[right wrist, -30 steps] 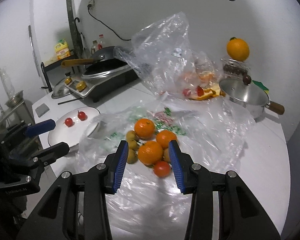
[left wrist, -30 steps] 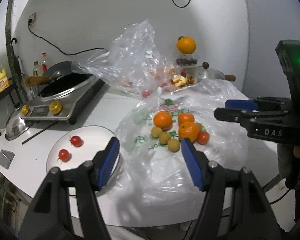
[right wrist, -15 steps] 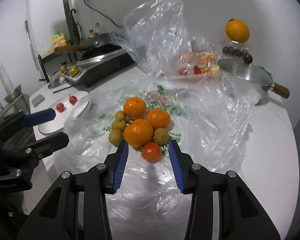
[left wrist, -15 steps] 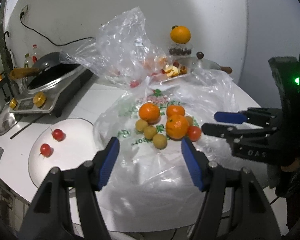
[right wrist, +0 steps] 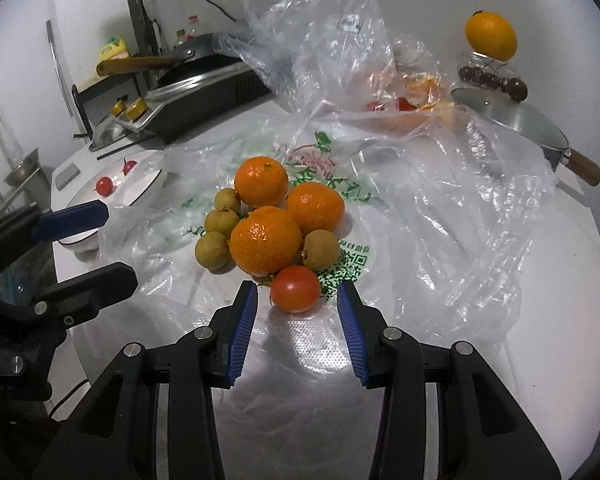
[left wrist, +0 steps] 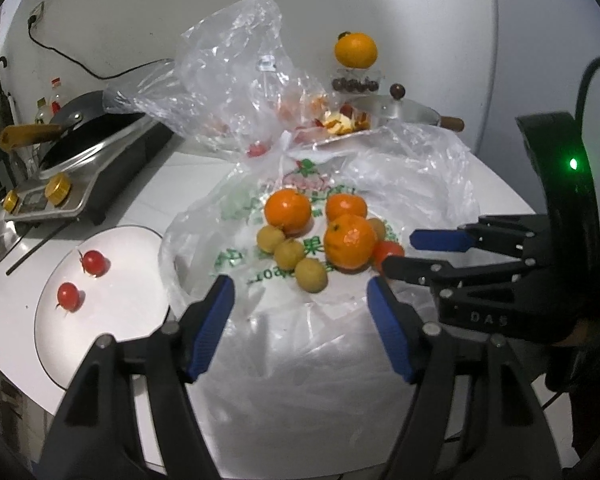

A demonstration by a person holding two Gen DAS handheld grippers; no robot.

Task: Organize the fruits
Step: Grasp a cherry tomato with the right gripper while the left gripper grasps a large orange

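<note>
Fruit lies heaped on a flattened plastic bag: three oranges, small longans, one tomato. We see our right gripper narrowly parted and empty, the tomato at its twelve o'clock. Our left gripper, just widening, holds nothing. Two cherry tomatoes sit on a white plate at its nine o'clock.

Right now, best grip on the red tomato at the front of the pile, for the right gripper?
Grip the red tomato across its middle, left and right sides, coming from the near side. The right gripper, open and empty, already lines up with it. An orange and a small brown fruit crowd it behind, so keep the fingertips short of them.
</note>
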